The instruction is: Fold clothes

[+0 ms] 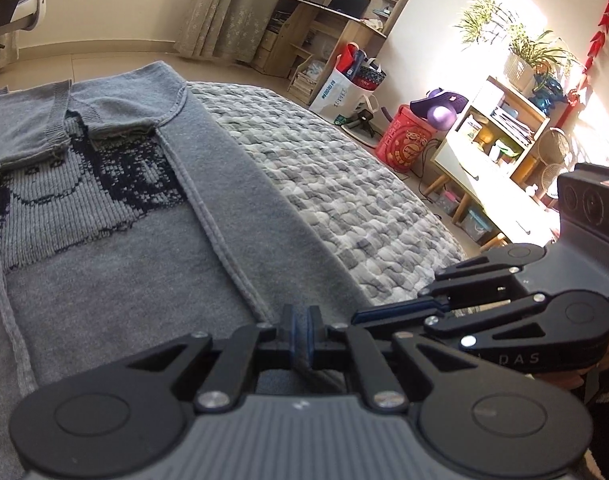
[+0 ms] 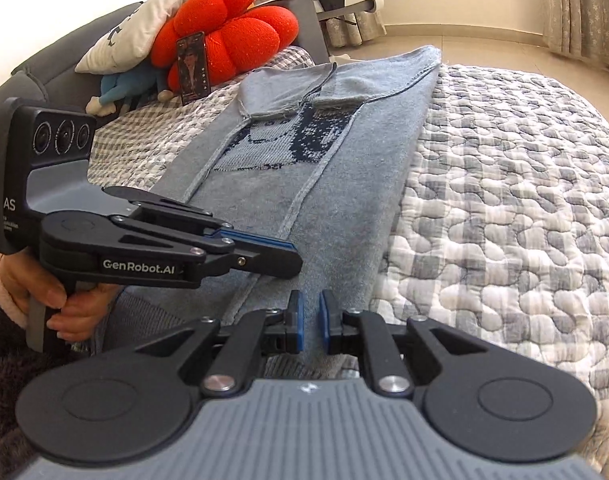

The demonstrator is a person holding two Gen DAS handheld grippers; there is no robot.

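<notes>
quilt under everything | sweater folded to a long strip, long axis running straight away from both tongs, neckline at far end, hem nearest | left gripper nearly closed, pinching hem fabric | right gripper slightly parted, hem between pads, grip uncertain | both equally near

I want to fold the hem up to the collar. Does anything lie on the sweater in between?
Nothing visible does. The sweater lies bare from hem to collar; the phone stands off it, on the quilt.
</notes>
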